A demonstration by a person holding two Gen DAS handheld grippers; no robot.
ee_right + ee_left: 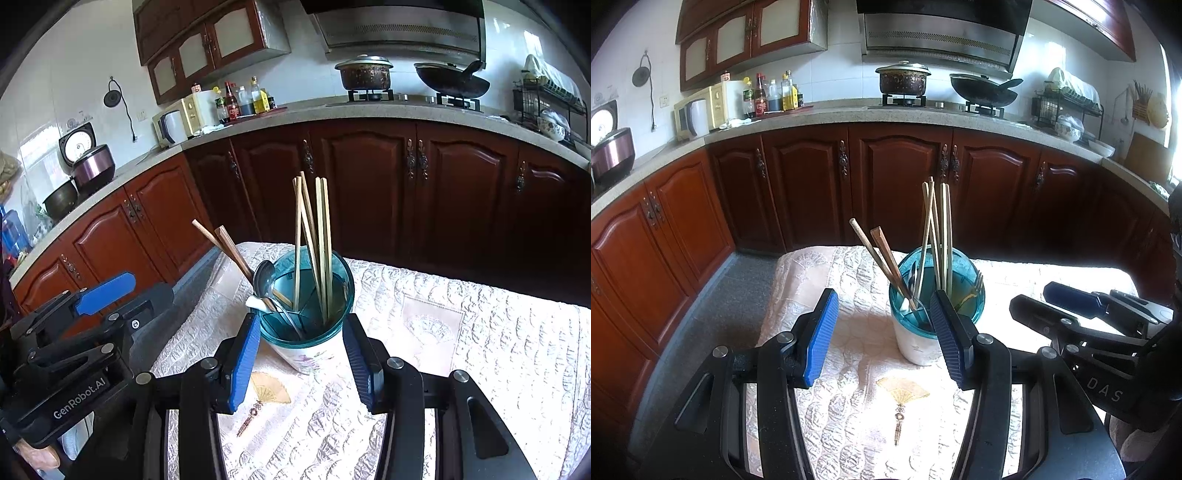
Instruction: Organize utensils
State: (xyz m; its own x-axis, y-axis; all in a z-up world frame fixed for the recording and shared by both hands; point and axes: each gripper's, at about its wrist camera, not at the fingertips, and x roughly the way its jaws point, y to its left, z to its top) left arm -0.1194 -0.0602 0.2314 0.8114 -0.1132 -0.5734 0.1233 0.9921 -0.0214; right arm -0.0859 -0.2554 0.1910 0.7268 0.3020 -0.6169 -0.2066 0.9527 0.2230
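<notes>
A utensil holder with a white body and a teal top stands on the cloth-covered table. Several pale bamboo chopsticks stand upright in it. Two dark brown chopsticks lean left, beside a metal spoon and a white spoon. In the left wrist view the holder also shows a fork. My right gripper is open just short of the holder, with nothing held. My left gripper is open and empty, to the holder's left. Each gripper shows in the other's view: the right gripper, the left gripper.
A quilted cream cloth covers the table, whose left edge drops to a grey floor. Behind run brown cabinets under a counter with a pot, a wok, a microwave, bottles and a dish rack.
</notes>
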